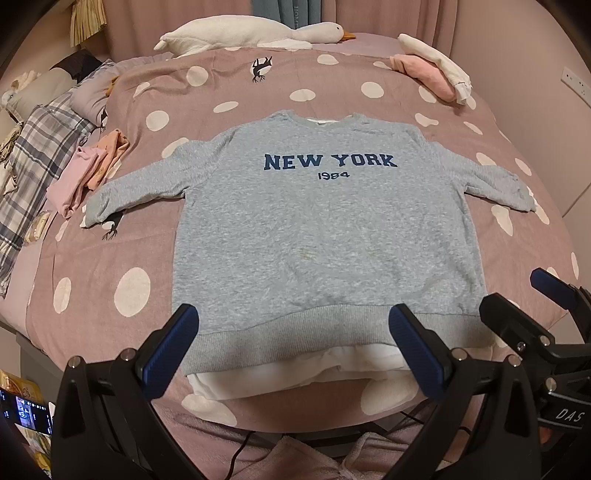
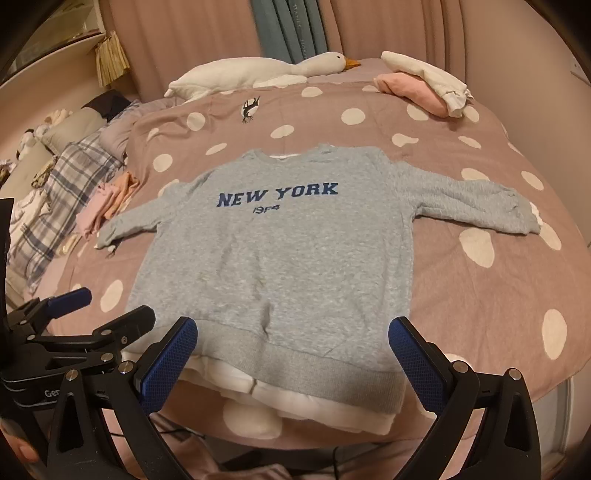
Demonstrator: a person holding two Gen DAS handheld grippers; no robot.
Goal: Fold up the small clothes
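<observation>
A grey sweatshirt printed "NEW YORK 1984" lies flat and face up on the bed, both sleeves spread out, with a white inner hem showing below its ribbed band. It also shows in the right wrist view. My left gripper is open and empty, just above the hem's near edge. My right gripper is open and empty over the same hem. The right gripper shows at the right edge of the left wrist view, and the left gripper at the left edge of the right wrist view.
The bed has a pink quilt with white dots. Folded pink and orange clothes lie left of the sweatshirt. A pink and a white garment sit at the far right. A goose plush lies at the back. A plaid blanket is far left.
</observation>
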